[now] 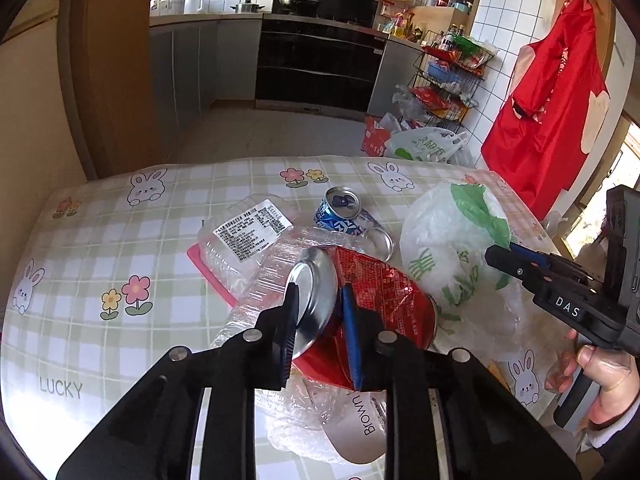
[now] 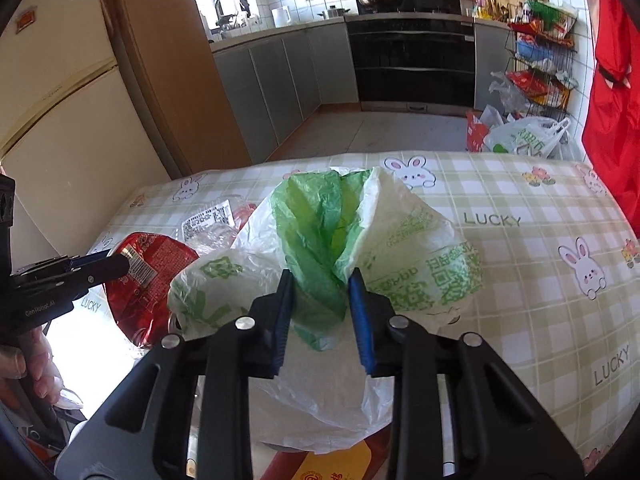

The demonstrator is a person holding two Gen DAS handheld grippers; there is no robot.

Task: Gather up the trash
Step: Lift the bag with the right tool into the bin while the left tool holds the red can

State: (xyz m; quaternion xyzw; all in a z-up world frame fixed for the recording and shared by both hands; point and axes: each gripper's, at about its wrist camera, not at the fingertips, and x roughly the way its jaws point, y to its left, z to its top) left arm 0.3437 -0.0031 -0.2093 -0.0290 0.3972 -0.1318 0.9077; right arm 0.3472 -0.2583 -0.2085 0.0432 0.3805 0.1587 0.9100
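Crushed red metal can (image 1: pixel 360 308) clamped in left gripper (image 1: pixel 320 312), long axis pointing right toward white-and-green plastic bag (image 2: pixel 320 232), bunched green neck pinched by right gripper (image 2: pixel 320 292).

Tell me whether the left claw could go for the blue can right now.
Probably not yet. The left claw is shut on the crushed red can, so it is occupied. The blue can lies farther back on the table, beyond the clear plastic packaging.

L claw (image 1: pixel 320 312) clamped shut w/ load; R claw (image 2: pixel 322 308) likewise.
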